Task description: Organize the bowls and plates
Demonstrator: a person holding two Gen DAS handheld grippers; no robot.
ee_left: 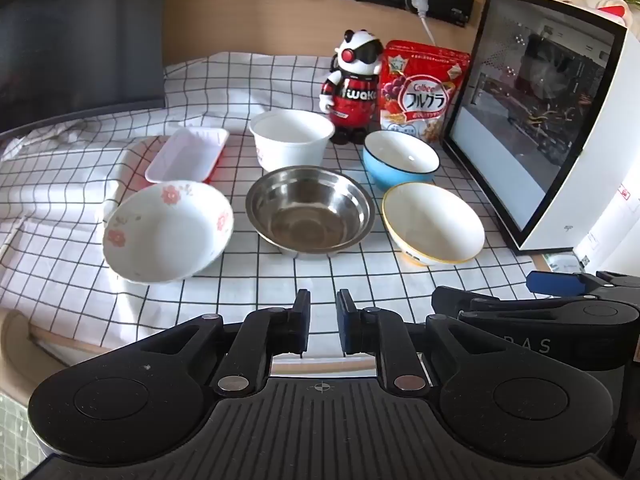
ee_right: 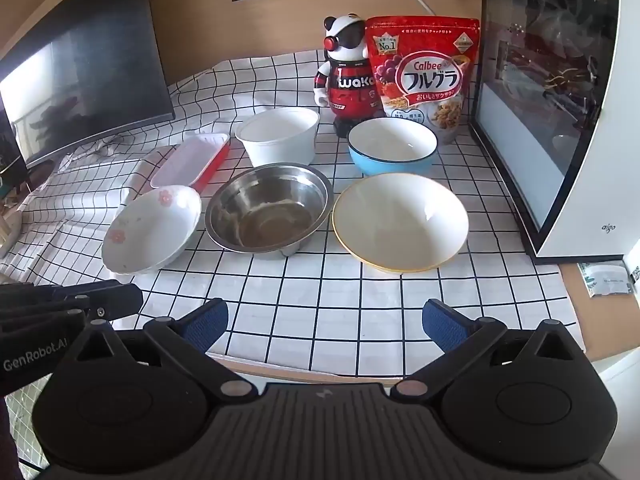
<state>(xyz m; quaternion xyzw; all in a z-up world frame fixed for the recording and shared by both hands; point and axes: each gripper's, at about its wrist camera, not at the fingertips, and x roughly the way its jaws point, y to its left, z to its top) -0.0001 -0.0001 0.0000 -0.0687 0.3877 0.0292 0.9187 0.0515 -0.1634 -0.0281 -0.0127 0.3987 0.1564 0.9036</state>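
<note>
Bowls stand apart on the checked cloth; we judge the yellow-rimmed bowl stiff, smooth and breakable, best pinched at its near rim. It lies just ahead of our right gripper, wide open and empty. Our left gripper, almost closed, holds nothing before the steel bowl.

A wooden table was covered by a white black-grid tablecloth. On the cloth, a front row held a floral bowl at left, a steel bowl at centre and a yellow-rimmed bowl at right. Behind them stood a white tray, a white tub and a blue bowl. A panda figure, a cereal bag and a white cabinet occupied the upper right.
</note>
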